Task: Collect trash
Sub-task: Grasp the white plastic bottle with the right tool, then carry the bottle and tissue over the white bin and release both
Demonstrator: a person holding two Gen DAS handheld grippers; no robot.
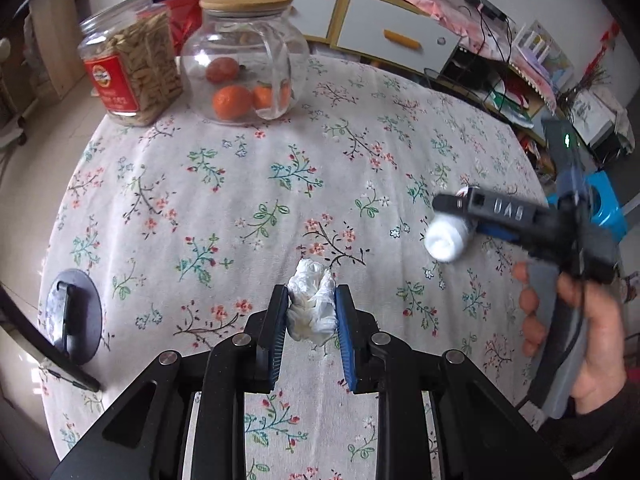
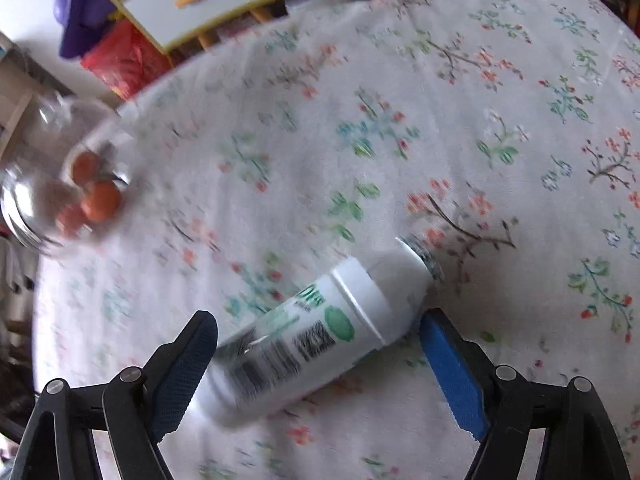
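Left gripper pinching crumpled tissue, right gripper wide around white bottle, mid-tablecloth

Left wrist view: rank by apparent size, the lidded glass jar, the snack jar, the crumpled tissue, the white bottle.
1. Lidded glass jar
2. Snack jar
3. Crumpled tissue, close to the camera, so inflated
4. White bottle, partly hidden by the right gripper

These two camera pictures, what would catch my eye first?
Probably the crumpled white tissue pinched in the left gripper above the flowered tablecloth. Next, the white bottle lying slantwise between the open fingers of the right gripper. At the table's far edge, a glass jar holds oranges.
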